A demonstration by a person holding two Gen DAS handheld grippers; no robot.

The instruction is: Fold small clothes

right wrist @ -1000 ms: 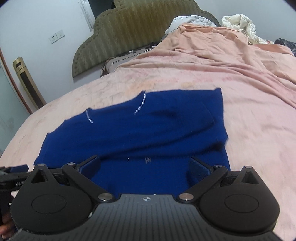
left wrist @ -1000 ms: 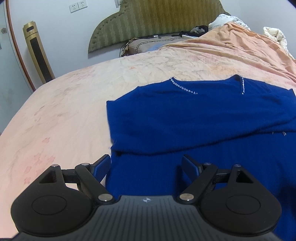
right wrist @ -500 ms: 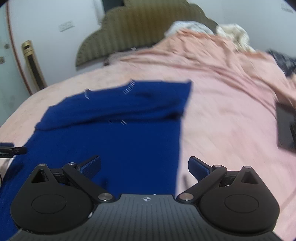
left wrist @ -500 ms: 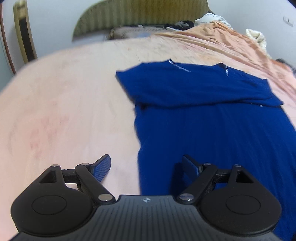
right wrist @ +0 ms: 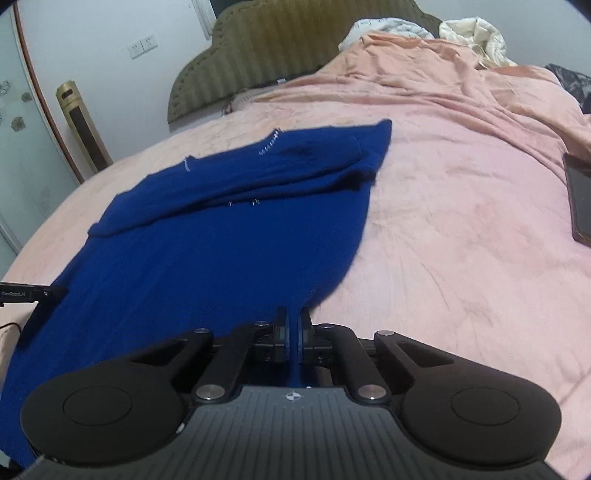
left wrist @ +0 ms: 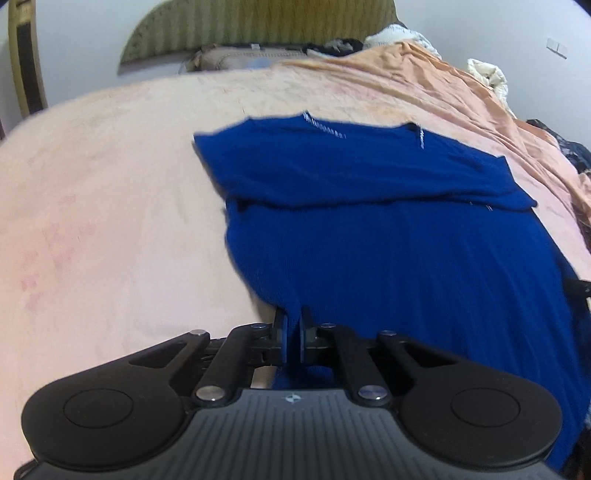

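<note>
Both the left gripper [left wrist: 292, 325] and right gripper [right wrist: 294, 325] pinch the blue sweater's [left wrist: 406, 236] hem corners, ready to carry them evenly up toward the neckline.

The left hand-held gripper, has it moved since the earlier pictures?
Yes. The left hand-held gripper drew back from the headboard to the near hem of the blue sweater and shut on it.

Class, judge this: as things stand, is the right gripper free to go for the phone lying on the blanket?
Probably not yet. The right gripper is shut on the blue sweater's hem, so it must let go first. Otherwise only bare blanket lies before the phone.
</note>
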